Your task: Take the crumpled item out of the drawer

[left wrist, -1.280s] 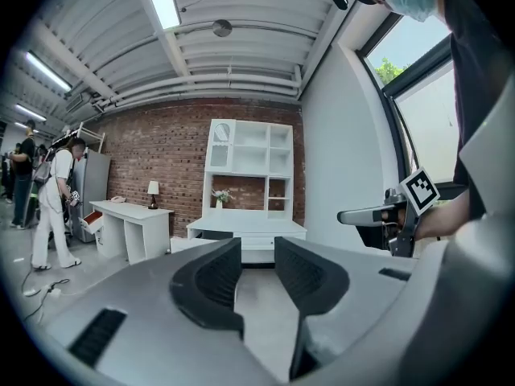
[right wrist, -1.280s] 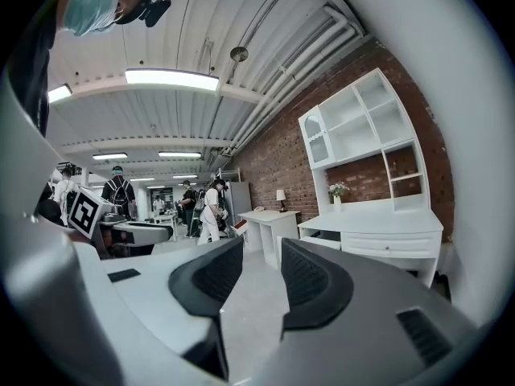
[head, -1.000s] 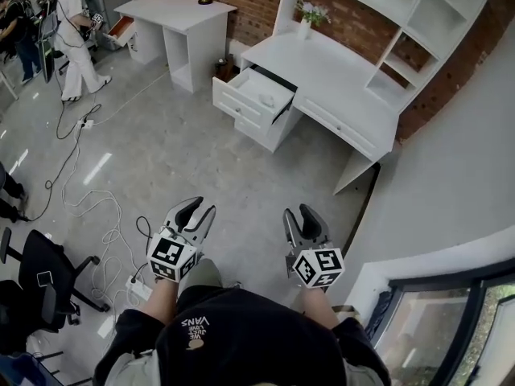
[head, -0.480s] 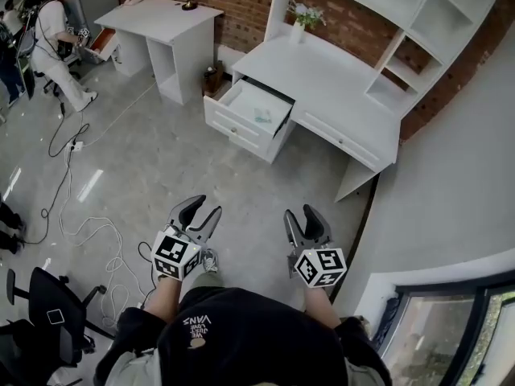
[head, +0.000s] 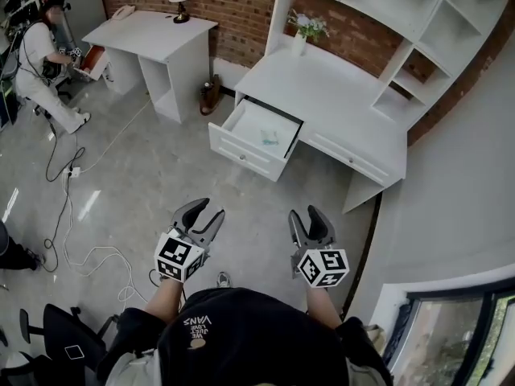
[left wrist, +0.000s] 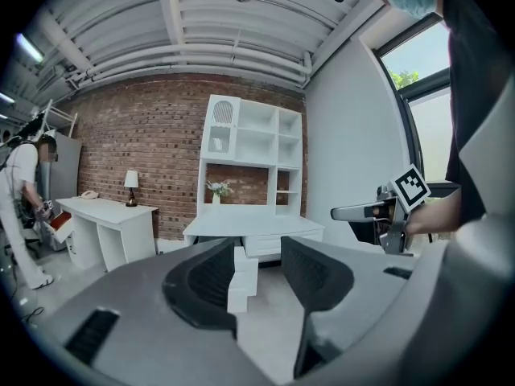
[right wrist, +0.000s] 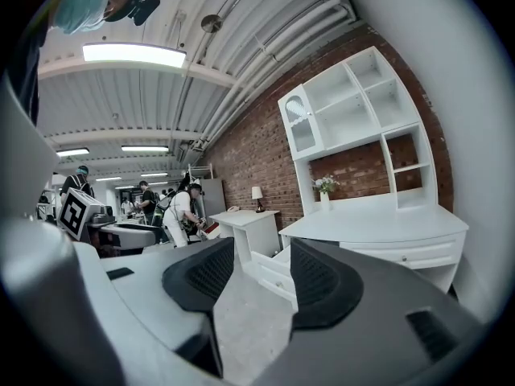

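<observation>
Bare floor (head: 177, 175) lay open between the left gripper (head: 201, 209), the right gripper (head: 305, 213) and the pulled-out drawer (head: 241, 153); the drawer's top stood uncovered from above, though the desk (head: 338, 95) top overhung its rear; cables (head: 64, 215) trailed across the floor at the left; the wall (head: 459, 175) closed the right side; a second desk (head: 153, 34) stood well apart.

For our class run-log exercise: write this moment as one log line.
stage: before reach | left gripper: open, empty | right gripper: open, empty | drawer: open | crumpled item: inside drawer, untouched
</observation>
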Tool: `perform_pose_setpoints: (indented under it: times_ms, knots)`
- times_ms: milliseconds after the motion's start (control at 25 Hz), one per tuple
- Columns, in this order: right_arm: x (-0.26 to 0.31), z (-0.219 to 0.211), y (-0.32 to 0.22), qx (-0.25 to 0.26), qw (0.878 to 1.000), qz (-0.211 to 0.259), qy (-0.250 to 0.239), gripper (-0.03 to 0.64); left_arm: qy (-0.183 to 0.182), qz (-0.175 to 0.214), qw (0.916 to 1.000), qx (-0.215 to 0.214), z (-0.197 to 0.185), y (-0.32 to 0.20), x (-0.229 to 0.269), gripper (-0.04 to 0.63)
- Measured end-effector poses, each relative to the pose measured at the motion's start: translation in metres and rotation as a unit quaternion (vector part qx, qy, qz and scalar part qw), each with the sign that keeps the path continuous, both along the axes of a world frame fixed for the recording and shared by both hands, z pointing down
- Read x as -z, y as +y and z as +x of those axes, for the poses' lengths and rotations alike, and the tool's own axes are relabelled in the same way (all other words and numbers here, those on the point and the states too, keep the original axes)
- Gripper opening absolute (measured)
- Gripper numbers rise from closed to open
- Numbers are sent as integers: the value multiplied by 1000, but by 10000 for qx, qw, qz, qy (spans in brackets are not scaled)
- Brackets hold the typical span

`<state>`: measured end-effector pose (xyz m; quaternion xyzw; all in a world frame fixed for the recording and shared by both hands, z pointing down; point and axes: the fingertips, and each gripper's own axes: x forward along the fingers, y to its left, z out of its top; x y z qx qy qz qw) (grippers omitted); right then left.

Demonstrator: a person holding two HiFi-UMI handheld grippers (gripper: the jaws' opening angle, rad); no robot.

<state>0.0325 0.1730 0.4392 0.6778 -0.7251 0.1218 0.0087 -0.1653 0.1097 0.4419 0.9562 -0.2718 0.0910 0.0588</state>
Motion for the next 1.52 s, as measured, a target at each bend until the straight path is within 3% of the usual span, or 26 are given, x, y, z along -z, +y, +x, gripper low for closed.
perform_pose_setpoints:
  times_ms: [480, 720, 1040, 1520]
  knots:
    - [-19, 22, -72, -69, 9999, -139, -31, 195, -108, -115, 9999, 24, 13, -74, -19, 161]
    - [-25, 58, -127, 230, 9996, -132, -36, 195, -133, -145, 9991, 377, 43, -114, -25, 161]
    - [-29, 125, -204, 751, 9969, -218, 64, 195, -53, -64, 9964, 841, 114, -177, -16, 161]
    - [-52, 183, -280, 1506, 9867, -470, 384, 195, -54, -184, 9904, 1368, 183, -218, -26, 161]
